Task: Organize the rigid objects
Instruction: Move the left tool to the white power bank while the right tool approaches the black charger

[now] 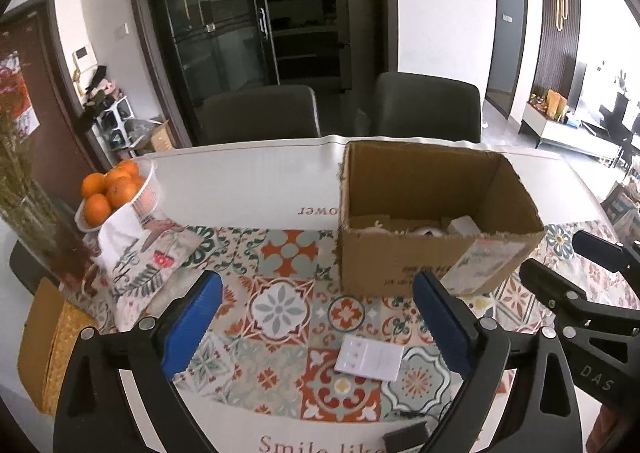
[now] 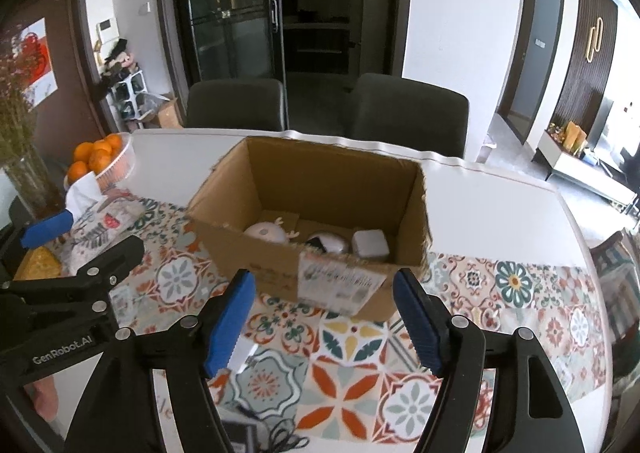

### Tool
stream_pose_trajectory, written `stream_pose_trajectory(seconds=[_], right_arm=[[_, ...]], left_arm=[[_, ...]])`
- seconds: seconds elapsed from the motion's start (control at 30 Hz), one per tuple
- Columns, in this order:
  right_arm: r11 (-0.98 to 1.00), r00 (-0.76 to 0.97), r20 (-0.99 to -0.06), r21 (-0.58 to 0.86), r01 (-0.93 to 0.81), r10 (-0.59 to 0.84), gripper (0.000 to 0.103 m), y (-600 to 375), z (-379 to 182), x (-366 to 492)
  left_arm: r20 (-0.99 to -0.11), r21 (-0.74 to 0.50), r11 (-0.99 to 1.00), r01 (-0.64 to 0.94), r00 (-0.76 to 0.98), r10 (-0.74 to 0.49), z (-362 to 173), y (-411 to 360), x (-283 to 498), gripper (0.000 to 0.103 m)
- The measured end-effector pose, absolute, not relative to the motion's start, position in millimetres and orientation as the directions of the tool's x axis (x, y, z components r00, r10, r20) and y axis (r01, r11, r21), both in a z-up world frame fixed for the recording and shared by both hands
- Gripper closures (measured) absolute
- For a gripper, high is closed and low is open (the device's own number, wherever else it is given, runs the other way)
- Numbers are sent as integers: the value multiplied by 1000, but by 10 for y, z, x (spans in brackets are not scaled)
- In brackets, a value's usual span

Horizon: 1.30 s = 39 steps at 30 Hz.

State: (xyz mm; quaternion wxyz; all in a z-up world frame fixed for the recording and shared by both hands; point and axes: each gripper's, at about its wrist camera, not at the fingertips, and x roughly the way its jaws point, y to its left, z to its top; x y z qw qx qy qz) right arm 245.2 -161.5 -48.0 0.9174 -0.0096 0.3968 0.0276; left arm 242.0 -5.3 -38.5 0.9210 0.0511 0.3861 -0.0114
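An open cardboard box (image 1: 404, 265) stands on the patterned tablecloth; in the right wrist view the box (image 2: 256, 253) holds a white round gadget (image 2: 266, 232), a black-and-white round object (image 2: 328, 243) and a white cube (image 2: 370, 243). A flat white card (image 1: 369, 357) lies on the cloth between my left gripper's fingers. My left gripper (image 1: 320, 319) is open and empty above it. My right gripper (image 2: 322, 323) is open and empty, in front of the box. A dark block (image 1: 404, 439) and a black cable (image 2: 280, 439) lie at the near edge.
A bowl of oranges (image 1: 116, 189), a tissue pack (image 1: 136, 257) and a glass vase with stems (image 1: 36, 213) stand at the left. A yellow woven item (image 1: 52, 345) lies at the near left. Two dark chairs (image 1: 260, 113) stand behind the table.
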Motion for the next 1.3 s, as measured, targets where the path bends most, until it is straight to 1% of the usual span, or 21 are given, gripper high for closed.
stream_pose_trajectory(seconds=[0.2,0.4,0.9,1.3], right_arm=[[997,673,-737,12,-79,63,31,-1506,-534,2214],[994,651,-755,2,-110,74,31,-1368,-664,2007],[983,558,-823,2,-183,106,32,-1121,-1067,1740],[972,471,-874,7,-237,121,32,-936,-1418,1656]], left_arm=[[-703,93,995,21,709,51,-429,63,2133,2],[-707,119,993,-15,701,95,-550,184,1884,1],[-776,108,993,-47,620,113,-970,411,1556,1],[-835,86,995,-49,542,99,-1357,567,1429,1]])
